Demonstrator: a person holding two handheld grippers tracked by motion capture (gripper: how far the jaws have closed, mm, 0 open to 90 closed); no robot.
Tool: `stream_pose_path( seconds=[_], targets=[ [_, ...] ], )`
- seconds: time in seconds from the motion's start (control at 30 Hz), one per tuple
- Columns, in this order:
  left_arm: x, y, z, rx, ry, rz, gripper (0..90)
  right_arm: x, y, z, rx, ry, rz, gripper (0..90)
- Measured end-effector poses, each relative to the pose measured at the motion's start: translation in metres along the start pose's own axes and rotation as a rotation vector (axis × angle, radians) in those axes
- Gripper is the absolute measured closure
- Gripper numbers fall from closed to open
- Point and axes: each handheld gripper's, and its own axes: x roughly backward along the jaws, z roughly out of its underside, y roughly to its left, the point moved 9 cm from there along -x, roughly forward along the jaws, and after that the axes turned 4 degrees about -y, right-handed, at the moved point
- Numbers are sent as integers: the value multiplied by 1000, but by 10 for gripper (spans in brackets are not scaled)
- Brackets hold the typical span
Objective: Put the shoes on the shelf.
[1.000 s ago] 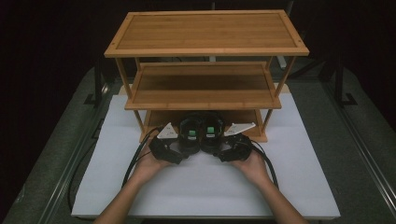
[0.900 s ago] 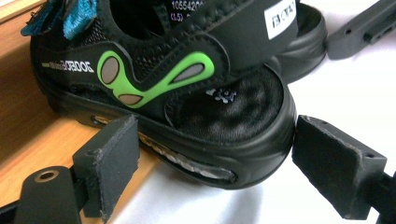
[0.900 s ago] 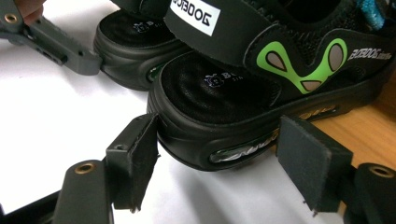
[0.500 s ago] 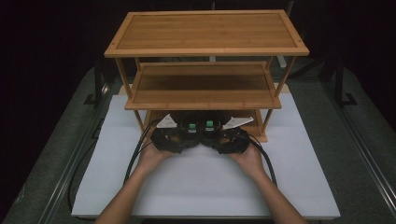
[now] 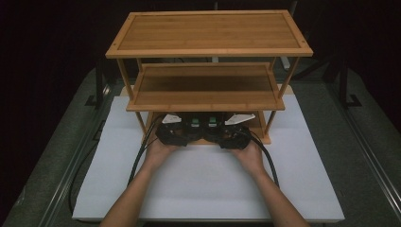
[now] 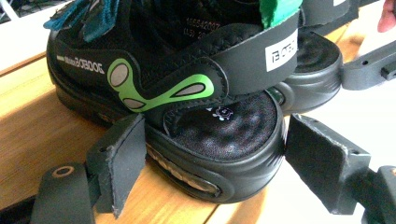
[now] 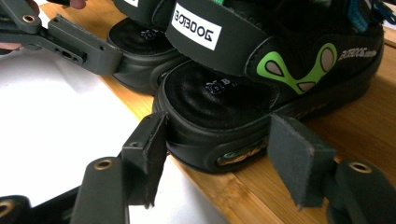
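Note:
Two black sandals with green trim stand side by side on the bottom board (image 6: 42,135) of a bamboo rack (image 5: 208,33), heels toward me and hanging over its front edge. My left gripper (image 5: 176,134) (image 6: 217,126) straddles the heel of the left sandal (image 5: 194,125) (image 6: 224,130), pads against its sides. The heel of the right sandal (image 5: 212,125) (image 7: 215,107) sits the same way in my right gripper (image 5: 231,134) (image 7: 219,122). Both pairs of jaws have just been closing on the heels.
The middle shelf (image 5: 203,90) hangs low over the sandals and both grippers. Rack posts (image 5: 142,124) stand at either side. A white mat (image 5: 203,184) covers the table in front of the rack. Black cables (image 5: 139,163) trail back from both grippers.
Both hands have gone forward with the sandals, from the mat just in front of the rack to under the middle shelf, onto the bottom board.

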Motion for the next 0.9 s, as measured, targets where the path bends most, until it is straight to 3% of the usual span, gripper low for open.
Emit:
stream_pose_path(
  seconds=[0.03,0.07,0.23,0.27,0.37,0.4,0.67,0.83,0.9],
  targets=[
    [-1,1,0,3,0,-3,208,0,0,0,0,0,0,395],
    [-1,2,0,13,0,-9,208,0,-5,1,32,2,21,403],
    [-1,2,1,21,3,0,211,-5,-10,-1,22,-29,31,413],
    [0,2,1,24,2,-2,211,-4,-14,1,46,-16,51,413],
    [0,2,1,28,5,0,210,-4,-9,-1,31,-31,35,422],
    [2,-2,2,38,4,14,206,0,-9,2,24,-9,32,408],
    [18,-13,0,14,23,18,154,14,0,1,25,-2,4,328],
    [29,-17,6,24,48,16,107,23,-4,9,14,15,6,259],
    [33,-16,9,10,60,13,94,27,-6,15,10,20,9,211]
  ],
)
